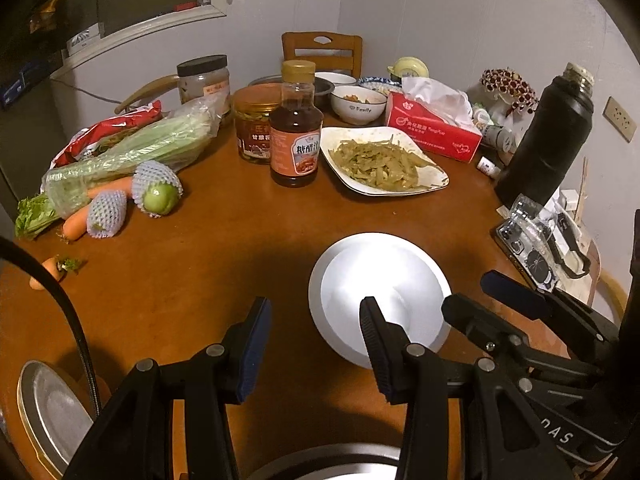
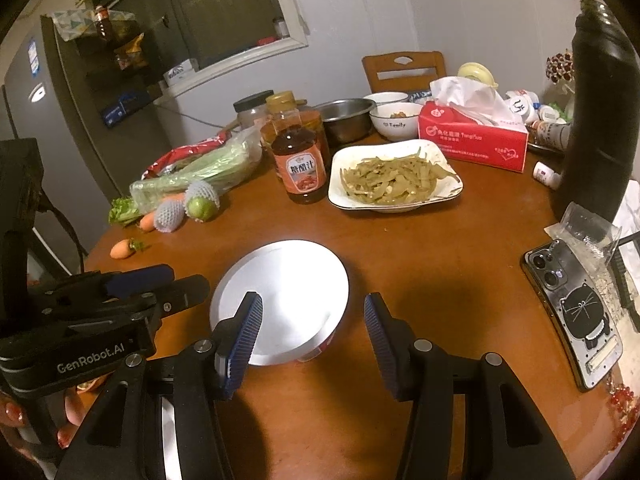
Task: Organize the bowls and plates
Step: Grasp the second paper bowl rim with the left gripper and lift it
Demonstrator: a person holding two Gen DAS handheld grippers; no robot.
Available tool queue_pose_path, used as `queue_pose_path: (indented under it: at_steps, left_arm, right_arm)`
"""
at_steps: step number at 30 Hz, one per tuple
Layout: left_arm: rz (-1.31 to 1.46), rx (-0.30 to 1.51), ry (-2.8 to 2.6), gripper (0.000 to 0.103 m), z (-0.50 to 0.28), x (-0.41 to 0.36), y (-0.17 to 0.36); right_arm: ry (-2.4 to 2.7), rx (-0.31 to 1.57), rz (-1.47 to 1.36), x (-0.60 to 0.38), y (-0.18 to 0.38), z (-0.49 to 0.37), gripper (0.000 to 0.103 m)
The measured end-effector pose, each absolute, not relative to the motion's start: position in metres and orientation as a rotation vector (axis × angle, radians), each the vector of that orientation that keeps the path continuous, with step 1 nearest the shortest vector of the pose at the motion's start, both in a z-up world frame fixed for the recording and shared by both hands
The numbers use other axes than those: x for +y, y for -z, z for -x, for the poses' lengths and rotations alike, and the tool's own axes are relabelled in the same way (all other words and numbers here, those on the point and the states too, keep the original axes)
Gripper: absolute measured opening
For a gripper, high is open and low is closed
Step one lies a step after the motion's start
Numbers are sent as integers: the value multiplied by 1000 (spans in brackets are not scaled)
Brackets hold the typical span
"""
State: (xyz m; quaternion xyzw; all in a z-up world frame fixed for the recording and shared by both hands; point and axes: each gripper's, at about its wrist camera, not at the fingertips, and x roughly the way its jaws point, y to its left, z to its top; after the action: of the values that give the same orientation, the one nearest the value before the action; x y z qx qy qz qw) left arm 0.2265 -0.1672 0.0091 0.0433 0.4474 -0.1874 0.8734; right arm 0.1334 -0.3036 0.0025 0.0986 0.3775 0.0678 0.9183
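A white plate [image 1: 380, 292] lies on a bowl on the brown round table; in the right wrist view the plate [image 2: 284, 288] covers a red-patterned bowl [image 2: 316, 354]. My left gripper [image 1: 314, 348] is open and empty, just left of the plate. My right gripper [image 2: 312, 344] is open and empty, its jaws astride the plate's near right edge. A metal plate [image 1: 52, 412] sits at the table's near left edge. A white dish of green vegetables [image 1: 380, 164] [image 2: 394, 178] stands farther back. A "Family" bowl [image 1: 358, 105] [image 2: 394, 120] and a steel bowl [image 2: 348, 118] stand at the back.
A sauce bottle [image 1: 296, 128], jars [image 1: 254, 124], bagged celery [image 1: 132, 152], carrots and netted fruit [image 1: 158, 188] fill the left. A red tissue box [image 1: 434, 126], black thermos [image 1: 550, 136] and phone [image 2: 576, 308] stand right. A chair [image 1: 322, 52] is behind the table.
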Motion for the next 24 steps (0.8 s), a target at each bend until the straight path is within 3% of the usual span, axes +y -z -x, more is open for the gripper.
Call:
queue_pose_path:
  at_steps: [20,24]
  left_arm:
    - [-33,1065,391,46,-259,-171,30]
    - [-38,1067,402,45,-260,-174,32]
  right_arm:
    - [-190,851,-222,-302,30,-153,55]
    - [-207,856,-232,-299,32,-155,50]
